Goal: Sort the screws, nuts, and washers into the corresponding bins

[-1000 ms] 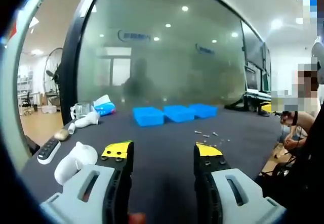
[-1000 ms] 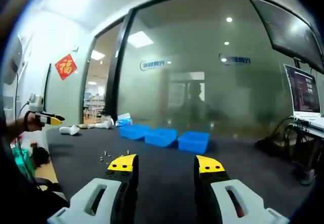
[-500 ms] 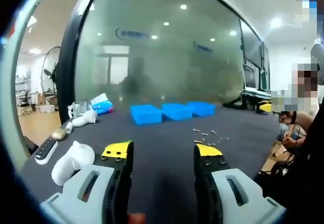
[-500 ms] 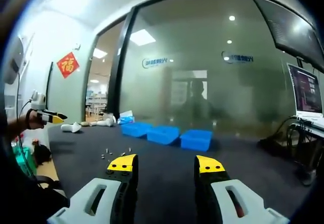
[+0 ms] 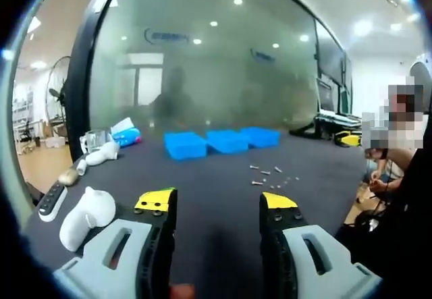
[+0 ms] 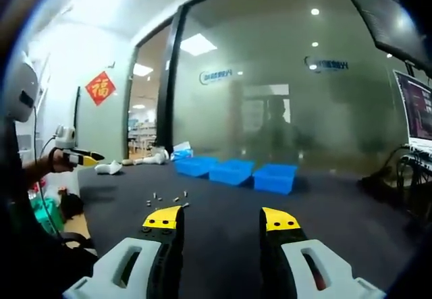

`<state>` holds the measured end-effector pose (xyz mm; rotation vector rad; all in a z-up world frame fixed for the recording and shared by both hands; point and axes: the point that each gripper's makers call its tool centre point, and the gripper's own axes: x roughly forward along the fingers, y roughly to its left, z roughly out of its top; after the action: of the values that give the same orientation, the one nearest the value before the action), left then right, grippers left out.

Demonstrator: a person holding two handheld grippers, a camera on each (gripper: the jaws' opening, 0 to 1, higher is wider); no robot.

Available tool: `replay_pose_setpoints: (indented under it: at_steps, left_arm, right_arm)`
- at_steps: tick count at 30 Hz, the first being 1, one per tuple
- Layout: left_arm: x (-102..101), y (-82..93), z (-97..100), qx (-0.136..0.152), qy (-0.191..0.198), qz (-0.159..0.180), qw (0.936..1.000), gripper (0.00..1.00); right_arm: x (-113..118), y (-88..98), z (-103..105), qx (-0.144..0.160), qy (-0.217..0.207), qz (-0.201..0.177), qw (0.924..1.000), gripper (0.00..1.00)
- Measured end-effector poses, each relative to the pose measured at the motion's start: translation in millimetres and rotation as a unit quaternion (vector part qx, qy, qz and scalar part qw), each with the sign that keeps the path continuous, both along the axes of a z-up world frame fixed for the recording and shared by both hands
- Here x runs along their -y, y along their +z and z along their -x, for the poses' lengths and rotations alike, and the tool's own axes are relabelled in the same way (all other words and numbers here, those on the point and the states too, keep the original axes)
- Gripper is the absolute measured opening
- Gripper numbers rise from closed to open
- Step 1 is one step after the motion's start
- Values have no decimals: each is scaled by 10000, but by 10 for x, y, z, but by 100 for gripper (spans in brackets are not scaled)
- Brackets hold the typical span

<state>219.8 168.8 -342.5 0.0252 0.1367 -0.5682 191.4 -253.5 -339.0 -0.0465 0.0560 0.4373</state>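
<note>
Three blue bins (image 5: pixel 221 141) stand in a row on the dark table (image 5: pixel 216 191) in the left gripper view, with small screws, nuts and washers (image 5: pixel 268 174) scattered to their right. My left gripper (image 5: pixel 218 204) is open and holds nothing, well short of them. In the right gripper view the same bins (image 6: pixel 236 171) sit ahead and the loose hardware (image 6: pixel 169 198) lies just left of my open, unloaded right gripper (image 6: pixel 221 219). The left gripper (image 6: pixel 79 156) shows at the far left of that view, held in a hand.
White handheld controllers (image 5: pixel 84 211) and a remote (image 5: pixel 52 200) lie near the table's left edge; a tissue pack (image 5: pixel 125 136) and a clear cup sit further back. A person (image 5: pixel 395 157) is at the right. A glass wall rises behind the table.
Both views have shifted slightly: the bins and the loose hardware sit a little lower and nearer in each view. Both grippers stay open.
</note>
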Motion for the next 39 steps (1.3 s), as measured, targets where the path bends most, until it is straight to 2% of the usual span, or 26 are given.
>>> replay_pose_setpoints:
  at_steps: [5, 9, 16, 23, 39]
  left_arm:
    - [72, -62, -9, -139, -179, -86, 9997, 48]
    - [99, -91, -2, -186, -291, -250, 9991, 48]
    - [98, -78, -12, -260, -372, -202, 9988, 48]
    - [143, -86, -2, -312, -518, -201, 9980, 48]
    - [190, -122, 41, -358, -722, -304, 9963, 48]
  right_arm:
    - [-94, -52, 4, -182, 457, 34, 9988, 41]
    - [-92, -76, -17, -275, 584, 5, 9979, 41]
    - [-97, -149, -22, -438, 733, 261, 9960, 42]
    - [-198, -185, 41, -485, 1089, 676, 9906, 43]
    - [-248, -84, -52, -544, 1093, 759, 9896, 42]
